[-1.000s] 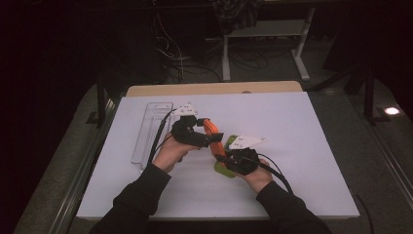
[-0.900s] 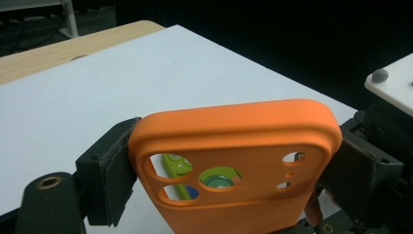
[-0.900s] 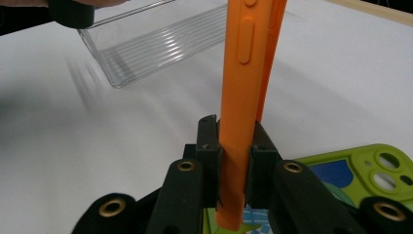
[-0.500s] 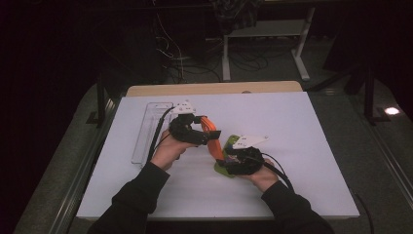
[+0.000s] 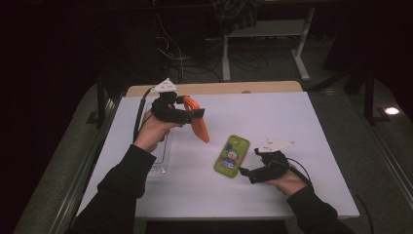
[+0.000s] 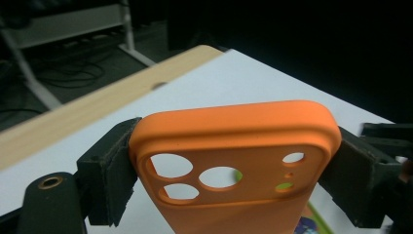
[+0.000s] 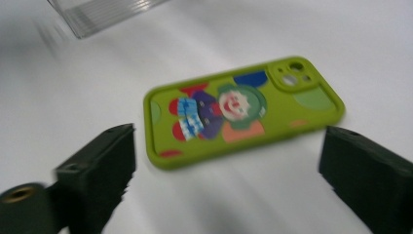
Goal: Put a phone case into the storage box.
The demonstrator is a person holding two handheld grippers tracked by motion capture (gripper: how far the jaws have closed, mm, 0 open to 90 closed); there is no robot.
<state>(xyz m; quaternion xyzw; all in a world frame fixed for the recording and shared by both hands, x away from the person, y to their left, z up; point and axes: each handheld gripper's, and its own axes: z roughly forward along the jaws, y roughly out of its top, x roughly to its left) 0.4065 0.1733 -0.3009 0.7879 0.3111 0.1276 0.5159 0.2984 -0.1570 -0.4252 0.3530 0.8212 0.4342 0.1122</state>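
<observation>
Orange phone case [image 6: 234,161] stays pinched in the left gripper [image 5: 187,114], lifted upper left, probably freshly stripped; right gripper [image 5: 246,173] jaws, just opening, stand spread beside the green phone [image 5: 232,157].

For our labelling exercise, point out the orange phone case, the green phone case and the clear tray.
orange phone case [image 6: 234,146], left gripper view, its back near the camera cutouts.
green phone case [image 5: 232,156], high view, its printed back.
clear tray [image 5: 160,163], high view, its near end.

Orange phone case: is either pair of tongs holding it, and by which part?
The left tongs clamp the orange phone case across its camera-cutout end, one pad on each side edge. The right tongs hold nothing.
</observation>
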